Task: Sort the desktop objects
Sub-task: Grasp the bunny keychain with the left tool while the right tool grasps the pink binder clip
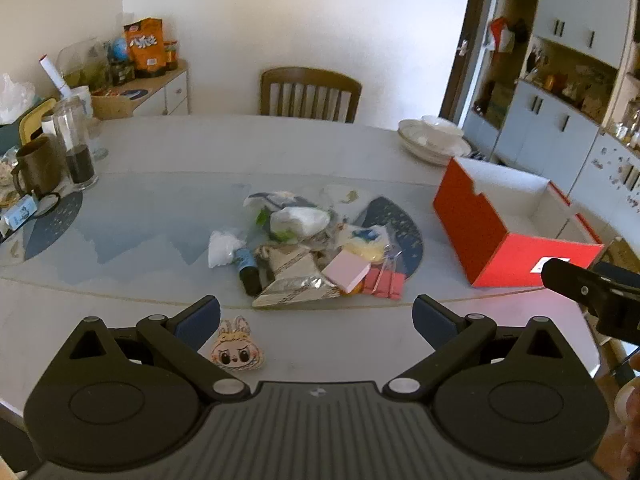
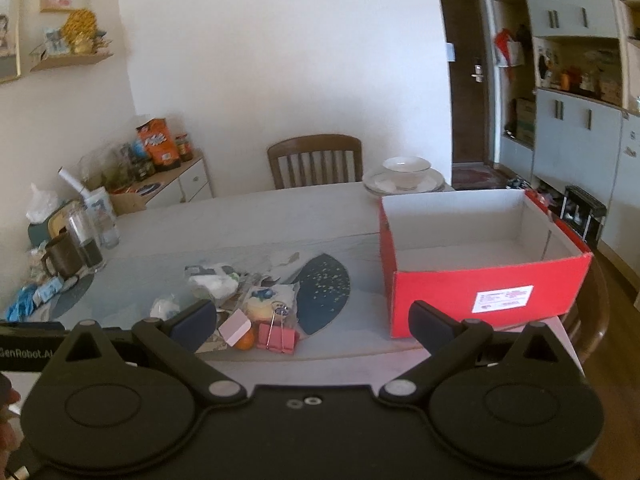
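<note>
Both grippers hang over the near table edge with jaws spread full wide and nothing between the pads. Left gripper (image 1: pixel 316 314): nearest item is a bunny charm (image 1: pixel 237 345), lying flat just inside its left finger, on bare table (image 1: pixel 160 148), apart from the rest. Beyond it, straight ahead along the fingers, sits the pile (image 1: pixel 308 244): silver pouch (image 1: pixel 294 286) at the near edge with its long axis running left to right, dark bottle (image 1: pixel 248 270) to its left pointing toward the gripper, pink pad (image 1: pixel 346 270) and red clips (image 1: pixel 382 282) to its right, white bags behind. Right gripper (image 2: pixel 314 324): the same pile lies ahead and to its left, clips (image 2: pixel 277 338) and an orange (image 2: pixel 245 340) closest, just past its left finger. The red box (image 2: pixel 480 272) stands open and empty, ahead and right of this gripper, touching nothing in the pile. Judgement: 1 open box is likely the drop target; the right hand is nearer both box and clips, the left is nearer the charm and pouch. Far side: chair (image 1: pixel 310 94), stacked plates (image 2: pixel 404 178).
</note>
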The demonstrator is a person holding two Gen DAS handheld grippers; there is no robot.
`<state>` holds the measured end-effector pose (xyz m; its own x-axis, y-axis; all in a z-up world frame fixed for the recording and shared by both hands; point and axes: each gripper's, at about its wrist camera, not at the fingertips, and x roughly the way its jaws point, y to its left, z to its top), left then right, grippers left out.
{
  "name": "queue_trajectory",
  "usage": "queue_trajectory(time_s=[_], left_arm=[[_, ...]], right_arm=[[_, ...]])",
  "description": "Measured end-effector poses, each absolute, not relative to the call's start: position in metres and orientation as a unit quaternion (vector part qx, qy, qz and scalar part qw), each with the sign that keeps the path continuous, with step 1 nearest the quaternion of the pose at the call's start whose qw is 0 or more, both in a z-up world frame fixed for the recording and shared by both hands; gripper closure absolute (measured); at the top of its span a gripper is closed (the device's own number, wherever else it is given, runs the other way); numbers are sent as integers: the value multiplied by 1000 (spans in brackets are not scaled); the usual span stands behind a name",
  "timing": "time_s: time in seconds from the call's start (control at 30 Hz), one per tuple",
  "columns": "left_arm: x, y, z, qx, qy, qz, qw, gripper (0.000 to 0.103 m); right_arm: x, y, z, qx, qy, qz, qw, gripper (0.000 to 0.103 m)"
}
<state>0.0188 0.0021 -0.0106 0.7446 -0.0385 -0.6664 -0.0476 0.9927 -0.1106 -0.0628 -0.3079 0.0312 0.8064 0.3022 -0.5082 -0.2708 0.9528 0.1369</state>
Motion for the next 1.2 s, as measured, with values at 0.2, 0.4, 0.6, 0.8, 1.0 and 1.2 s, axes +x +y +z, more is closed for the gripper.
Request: queue_trajectory(time_s=[0.2,0.4,0.6,0.8,1.0,1.2], left_arm=[[24,9,-32,-49,367,22,929,0],[29,13,-60,-10,379,22,925,1],[44,28,-83,-8,399,20,917,1],[58,43,-102,2,416,19,909,1],[68,54,-114,12,430,4,903,1],[79,61,-122,22,443,-20,896,1]], right_arm=[[-46,-300,16,16,290,179,940,1],[-23,-291,-3,18,311,181,933,1],[3,-278,-25,28,343,174,923,4],[26,-255,-51,6,370,155,916,4],[50,-243,-73,9,396,131,909,7],[67,-228,-85,10,418,124,900,9]])
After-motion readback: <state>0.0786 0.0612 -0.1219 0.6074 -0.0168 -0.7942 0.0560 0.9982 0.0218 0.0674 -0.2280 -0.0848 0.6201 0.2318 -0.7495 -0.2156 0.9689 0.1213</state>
